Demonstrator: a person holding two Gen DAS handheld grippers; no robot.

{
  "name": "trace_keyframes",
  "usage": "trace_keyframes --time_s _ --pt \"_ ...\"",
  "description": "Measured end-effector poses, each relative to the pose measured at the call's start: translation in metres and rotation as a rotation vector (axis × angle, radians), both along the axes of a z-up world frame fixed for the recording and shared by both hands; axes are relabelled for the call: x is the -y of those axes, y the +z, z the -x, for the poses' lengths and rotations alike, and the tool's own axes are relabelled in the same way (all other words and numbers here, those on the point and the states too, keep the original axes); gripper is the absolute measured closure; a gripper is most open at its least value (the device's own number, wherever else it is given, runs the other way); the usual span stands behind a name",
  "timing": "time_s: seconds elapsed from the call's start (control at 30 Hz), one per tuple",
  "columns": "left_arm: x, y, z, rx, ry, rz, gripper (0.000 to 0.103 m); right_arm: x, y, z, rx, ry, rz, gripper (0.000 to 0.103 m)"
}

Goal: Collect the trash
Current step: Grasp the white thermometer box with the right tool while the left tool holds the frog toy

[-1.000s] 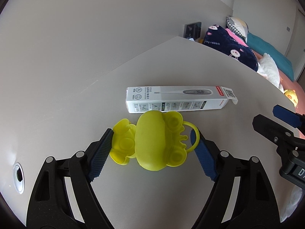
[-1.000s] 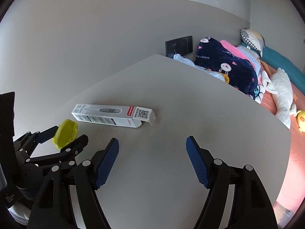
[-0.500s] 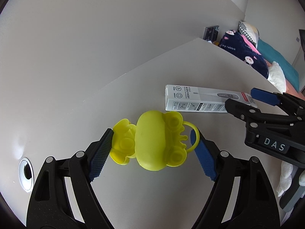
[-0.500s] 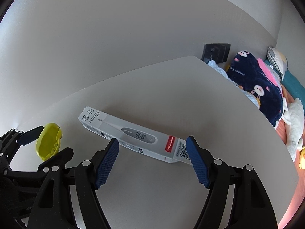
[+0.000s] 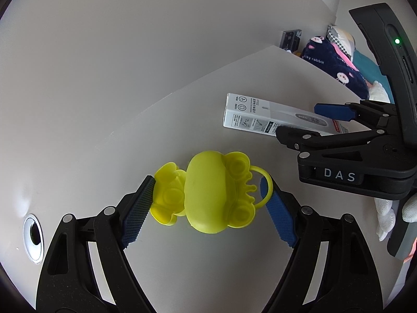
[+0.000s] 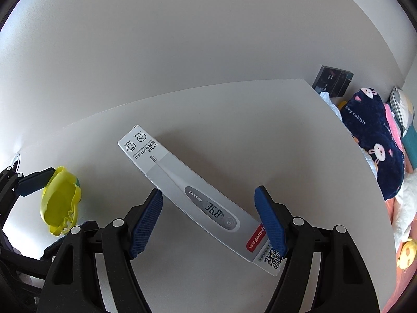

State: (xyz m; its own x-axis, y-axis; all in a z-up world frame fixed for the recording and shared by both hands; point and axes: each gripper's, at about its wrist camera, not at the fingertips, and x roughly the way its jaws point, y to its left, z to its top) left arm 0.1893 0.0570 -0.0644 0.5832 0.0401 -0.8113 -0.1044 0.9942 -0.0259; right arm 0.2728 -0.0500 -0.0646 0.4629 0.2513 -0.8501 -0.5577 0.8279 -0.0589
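Left gripper [image 5: 207, 199] clamps yellow frog-shaped toy [image 5: 208, 191]; right gripper [image 6: 208, 217] open, straddling thermometer box [image 6: 198, 195] mid-table [image 6: 286, 143], not gripped; no bin visible

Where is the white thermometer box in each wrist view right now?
Left wrist view: the thermometer box lies on the table at right of centre, its far end hidden behind the right gripper.
Right wrist view: the box runs diagonally through the lower middle, between that gripper's open fingers.
Shared landmark: the yellow toy held in the left gripper, seen at far left in the right wrist view.
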Motion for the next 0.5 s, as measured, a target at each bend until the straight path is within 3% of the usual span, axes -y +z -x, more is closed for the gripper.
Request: trace_keyframes --time_s 0.27,0.5 --pt "0.003 0.002 0.000 0.007 -0.006 -0.004 0.024 0.011 -0.002 0.002 -0.044 -0.058 -0.102 0.073" --pt "0.004 0.006 0.003 0.022 -0.011 -0.012 0.024 0.026 0.000 0.009 -0.022 -0.153 -0.118 0.074"
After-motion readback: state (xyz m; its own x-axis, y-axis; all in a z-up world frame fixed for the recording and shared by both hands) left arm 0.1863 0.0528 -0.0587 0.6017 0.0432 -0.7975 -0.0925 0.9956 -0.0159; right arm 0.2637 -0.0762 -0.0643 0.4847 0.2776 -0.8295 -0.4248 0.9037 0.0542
